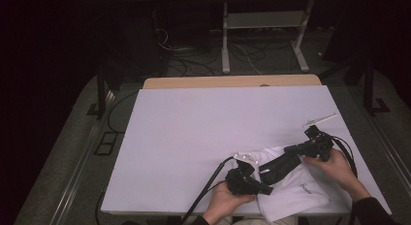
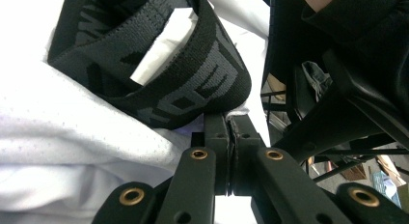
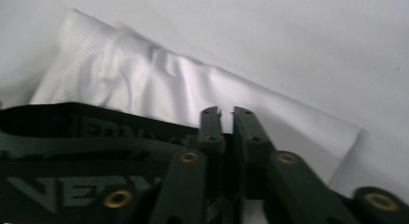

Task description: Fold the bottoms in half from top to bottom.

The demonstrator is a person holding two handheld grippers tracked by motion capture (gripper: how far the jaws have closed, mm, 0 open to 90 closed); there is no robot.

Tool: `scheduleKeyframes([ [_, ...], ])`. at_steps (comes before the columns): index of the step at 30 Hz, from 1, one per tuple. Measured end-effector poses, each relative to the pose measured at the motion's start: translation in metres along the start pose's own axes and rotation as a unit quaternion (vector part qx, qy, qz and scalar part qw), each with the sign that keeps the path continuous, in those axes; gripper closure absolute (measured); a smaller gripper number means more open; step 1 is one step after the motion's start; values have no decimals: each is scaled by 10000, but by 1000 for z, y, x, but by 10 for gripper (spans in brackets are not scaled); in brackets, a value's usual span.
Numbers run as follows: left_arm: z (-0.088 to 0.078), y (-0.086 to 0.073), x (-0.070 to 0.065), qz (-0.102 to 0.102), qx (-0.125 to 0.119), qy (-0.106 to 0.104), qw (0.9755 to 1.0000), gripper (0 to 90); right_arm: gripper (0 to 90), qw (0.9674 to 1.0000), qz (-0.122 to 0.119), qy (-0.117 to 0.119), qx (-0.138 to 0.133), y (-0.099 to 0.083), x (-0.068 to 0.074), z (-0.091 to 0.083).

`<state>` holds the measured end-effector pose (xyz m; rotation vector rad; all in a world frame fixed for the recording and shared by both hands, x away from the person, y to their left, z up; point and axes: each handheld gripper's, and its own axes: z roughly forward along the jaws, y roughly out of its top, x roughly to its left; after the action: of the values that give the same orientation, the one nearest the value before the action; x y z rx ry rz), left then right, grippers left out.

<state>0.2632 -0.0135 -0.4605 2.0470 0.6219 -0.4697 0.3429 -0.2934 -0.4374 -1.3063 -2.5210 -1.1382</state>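
High view, garment: a pair of white mesh shorts [image 1: 295, 188] with a black lettered waistband [image 1: 280, 166] is lying crumpled at the near right of the white bench [image 1: 203, 133].
High view, left claw [image 1: 264, 188]: held in the person's left hand [image 1: 224, 201], it is resting at the near end of the waistband.
High view, right claw [image 1: 291, 150]: held in the right hand [image 1: 339, 168], it is sitting at the far right end of the waistband.
High view, far right: a small white strip [image 1: 320, 120] is lying well apart from the shorts.
Left gripper view, left claw [image 2: 230, 125]: jaws are pressed together, pinching white fabric [image 2: 87, 147] just under the waistband [image 2: 193, 84].
Right gripper view, right claw [image 3: 225, 113]: jaws are nearly pressed together at the waistband edge [image 3: 96, 137]; whether cloth is caught between them I cannot tell.
Handling: the shorts are looking light, soft and floppy, and the mesh is likely slippery. The elastic waistband is looking like the firmest place to grip, at its two ends.
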Motion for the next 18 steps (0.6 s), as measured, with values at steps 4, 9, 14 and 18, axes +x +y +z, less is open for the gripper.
scheduleKeyframes([
  [4, 4, 2, -1, 30, 14, -4, 10000, 871, 859, 9996, -82, 2, -268, 1, 3, -10],
  [9, 5, 1, -2, 159, 85, 32, 9998, 831, 862, 9988, -196, 167, -409, 0, 7, -19],
  [14, 2, 0, -4, 278, 147, 175, 9994, 783, 863, 9970, -363, 372, -573, -6, 9, -29],
  [18, 0, -2, -5, 287, 100, 229, 9993, 674, 863, 9960, -391, 450, -672, -12, 10, -37],
])
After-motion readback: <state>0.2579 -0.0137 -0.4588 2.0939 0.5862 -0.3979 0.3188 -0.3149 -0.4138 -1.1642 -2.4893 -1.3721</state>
